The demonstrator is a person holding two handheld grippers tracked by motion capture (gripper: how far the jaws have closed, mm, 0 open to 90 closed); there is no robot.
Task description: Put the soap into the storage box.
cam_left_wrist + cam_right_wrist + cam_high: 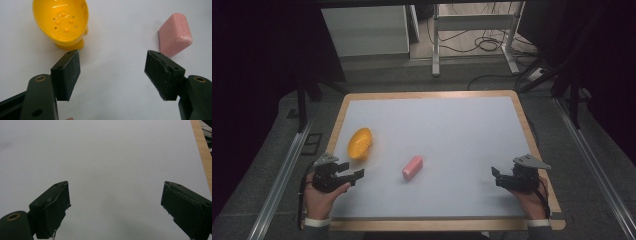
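A yellow oval dish [360, 142] with small bumps and holes inside sits at the left of the white table top; it appears up close in the left gripper view [61, 21]. A pink soap-like block [412, 167] lies near the middle, also at the upper right of the left gripper view [175, 35]. My left gripper [352, 172] is held low just in front of the dish, open, nothing between its pads [68, 75]. My right gripper [495, 174] hovers at the right side, open over bare surface [115, 202].
The white table top [437, 130] has a wooden rim [532, 130]. Beyond the far edge stand a white cabinet [364, 30], metal desk legs [435, 45] and floor cables [487, 45]. Metal rails [282, 170] run along both sides.
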